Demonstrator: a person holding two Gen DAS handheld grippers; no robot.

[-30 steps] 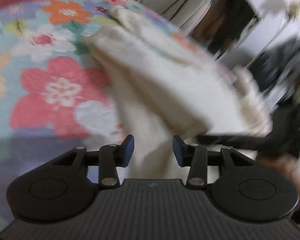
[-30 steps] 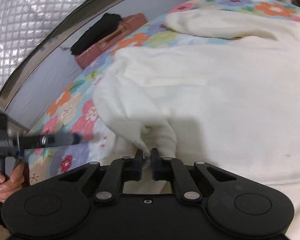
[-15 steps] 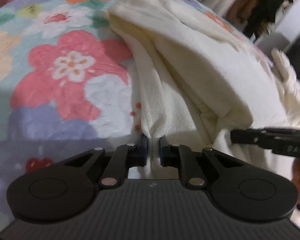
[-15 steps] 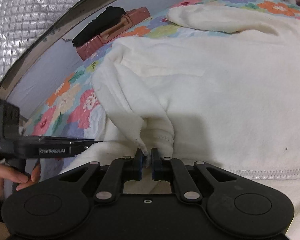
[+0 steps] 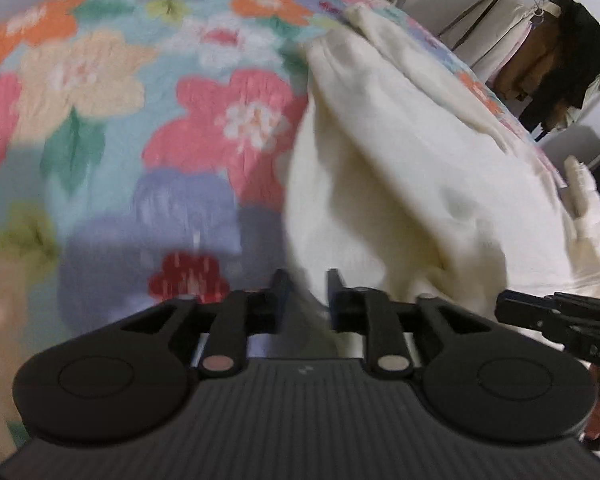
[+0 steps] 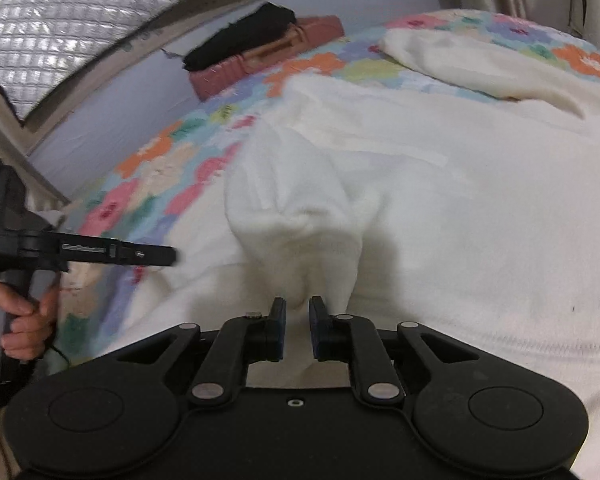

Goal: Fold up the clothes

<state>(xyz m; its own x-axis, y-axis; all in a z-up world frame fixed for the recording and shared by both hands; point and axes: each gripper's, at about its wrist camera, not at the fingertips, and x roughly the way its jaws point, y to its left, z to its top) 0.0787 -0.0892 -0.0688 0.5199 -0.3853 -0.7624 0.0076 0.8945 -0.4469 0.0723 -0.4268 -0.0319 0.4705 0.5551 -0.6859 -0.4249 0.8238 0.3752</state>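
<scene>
A cream fleece garment (image 5: 400, 160) lies spread on a flowered bedspread (image 5: 100, 100). My left gripper (image 5: 306, 280) is at the garment's left edge. Its jaws are opening, and a blurred strip of that edge lies in the gap with the pads off it. My right gripper (image 6: 298, 306) sits low over the same garment (image 6: 460, 200). Its jaws are opening too, just behind a bunched fold of fleece (image 6: 300, 224) with no pad pressing on it. The right gripper (image 5: 560, 320) shows side-on in the left wrist view. The left gripper (image 6: 168, 256) and the hand (image 6: 16, 320) holding it show in the right wrist view.
A pink case (image 6: 320, 32) with a black cloth (image 6: 240, 36) on it stands at the bed's far side by the wall. A quilted silver panel (image 6: 60, 12) covers the window. A rack of hanging clothes (image 5: 540, 52) stands beyond the bed's other side.
Both grippers were shut on pinches of the garment half a second ago; now both pairs of jaws stand apart and the cloth has slipped out. The left gripper has shifted sideways along the edge.
</scene>
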